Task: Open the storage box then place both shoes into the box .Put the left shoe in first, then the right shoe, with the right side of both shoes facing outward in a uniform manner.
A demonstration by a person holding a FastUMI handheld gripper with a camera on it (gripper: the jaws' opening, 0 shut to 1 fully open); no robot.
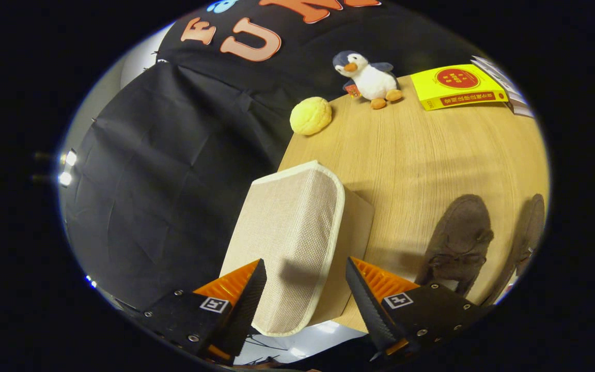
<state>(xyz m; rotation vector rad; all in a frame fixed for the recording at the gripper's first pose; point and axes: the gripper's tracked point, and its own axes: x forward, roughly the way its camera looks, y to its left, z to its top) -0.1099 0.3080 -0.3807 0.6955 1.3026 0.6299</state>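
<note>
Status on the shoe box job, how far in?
Early. Nothing looks done: both shoes sit on the table, outside the storage box. In hand: the open tool straddles the box's fabric lid, fingers not pressing it. Left: open the box, then left shoe, right shoe.

Warm, fairly bright; 2 lamps [66,168] glare beside the fingers; soft shadows on table [432,150]; fisheye-bent edges.

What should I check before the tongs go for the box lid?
1. Tongs open: ok, fingers spread either side of the lid.
2. Storage box shut: ok, lid still covers it.
3. Fingers touching lid: cannot tell.
4. Both shoes ready: ok, one brown shoe beside the box, the second shoe beyond it.
5. Which shoe is left: cannot tell.
</note>
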